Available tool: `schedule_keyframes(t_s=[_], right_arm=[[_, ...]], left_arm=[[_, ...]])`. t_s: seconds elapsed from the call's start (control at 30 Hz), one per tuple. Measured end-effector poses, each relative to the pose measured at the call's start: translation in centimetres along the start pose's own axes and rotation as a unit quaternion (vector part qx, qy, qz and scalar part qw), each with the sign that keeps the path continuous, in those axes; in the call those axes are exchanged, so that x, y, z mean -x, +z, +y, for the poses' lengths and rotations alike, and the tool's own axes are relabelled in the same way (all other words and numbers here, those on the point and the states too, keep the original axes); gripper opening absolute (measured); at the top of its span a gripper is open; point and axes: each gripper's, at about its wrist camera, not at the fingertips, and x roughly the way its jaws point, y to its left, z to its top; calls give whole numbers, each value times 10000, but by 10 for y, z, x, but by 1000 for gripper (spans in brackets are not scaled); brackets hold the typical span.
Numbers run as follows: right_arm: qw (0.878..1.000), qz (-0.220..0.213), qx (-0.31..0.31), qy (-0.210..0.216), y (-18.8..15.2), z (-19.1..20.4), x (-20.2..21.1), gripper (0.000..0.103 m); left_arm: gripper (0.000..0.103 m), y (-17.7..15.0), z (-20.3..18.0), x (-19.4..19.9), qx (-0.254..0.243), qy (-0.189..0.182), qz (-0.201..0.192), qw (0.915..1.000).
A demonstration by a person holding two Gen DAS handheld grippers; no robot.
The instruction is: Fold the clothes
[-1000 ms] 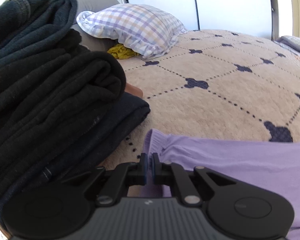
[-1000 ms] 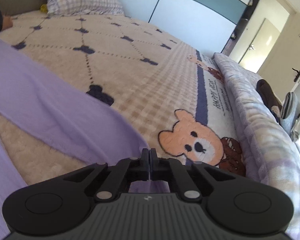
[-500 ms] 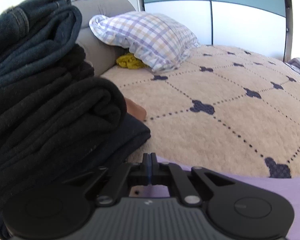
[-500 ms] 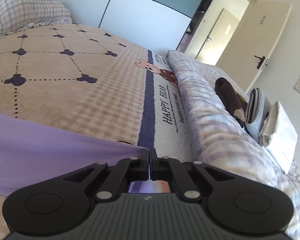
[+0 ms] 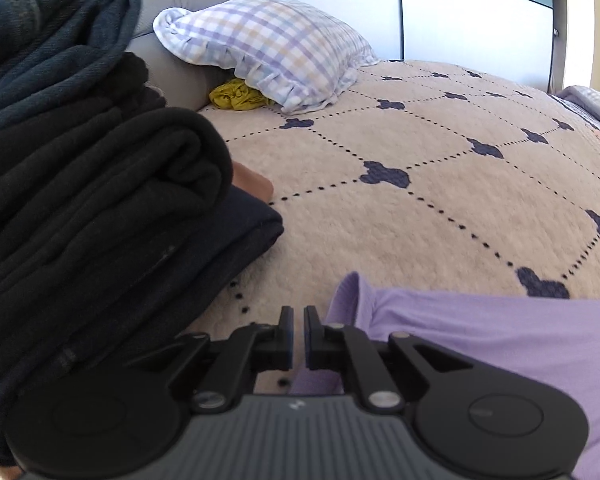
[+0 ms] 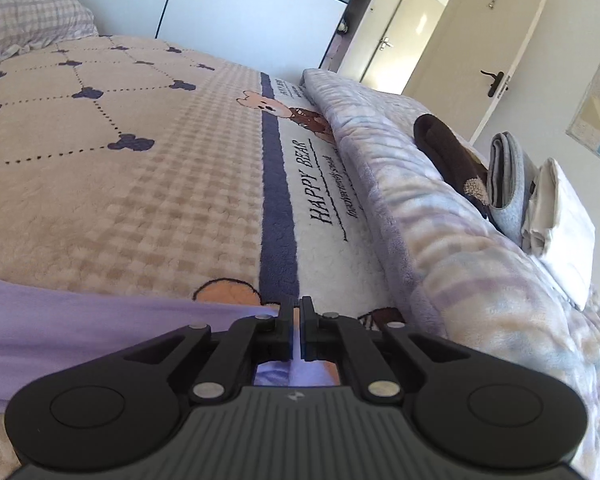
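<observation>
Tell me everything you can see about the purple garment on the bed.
The purple garment is a plain lilac piece of thin, soft-looking knit, lying across the patterned blanket. One rounded end curls up just right of the left gripper, whose fingers stand slightly apart and empty. In the right view its other edge runs to the right gripper; any grip there is unclear.

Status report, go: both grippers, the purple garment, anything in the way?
Left gripper slightly open, empty. Right gripper nearly closed, grip unclear. Purple garment flat on bed. Dark folded stack close left.
</observation>
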Motion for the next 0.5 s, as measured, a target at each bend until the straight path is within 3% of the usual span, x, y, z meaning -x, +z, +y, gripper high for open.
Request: schedule_keyframes(t_s=[0.07, 0.1, 0.13, 0.3, 0.43, 0.5], right_arm=[[9992, -105, -183, 343, -5, -4, 26, 20], [9982, -131, -234, 541, -10, -6, 41, 33], [9967, -156, -285, 739, -16, -7, 56, 36], [9861, 165, -454, 1589, -67, -15, 132, 36], [9698, 611, -849, 2205, -115, -21, 175, 36], [9646, 786, -1012, 2304, -137, -22, 192, 36]], left_arm=[[19, -9, 7, 20, -139, -59, -31, 9999], [23, -15, 12, 32, -199, -90, -49, 9997], [28, -22, 19, 45, -221, -116, -81, 9997], [29, -58, 52, 90, -21, -250, -20, 9997], [29, -82, 66, 100, 323, -380, 185, 9986], [29, -91, 69, 100, 575, -476, 290, 9968]])
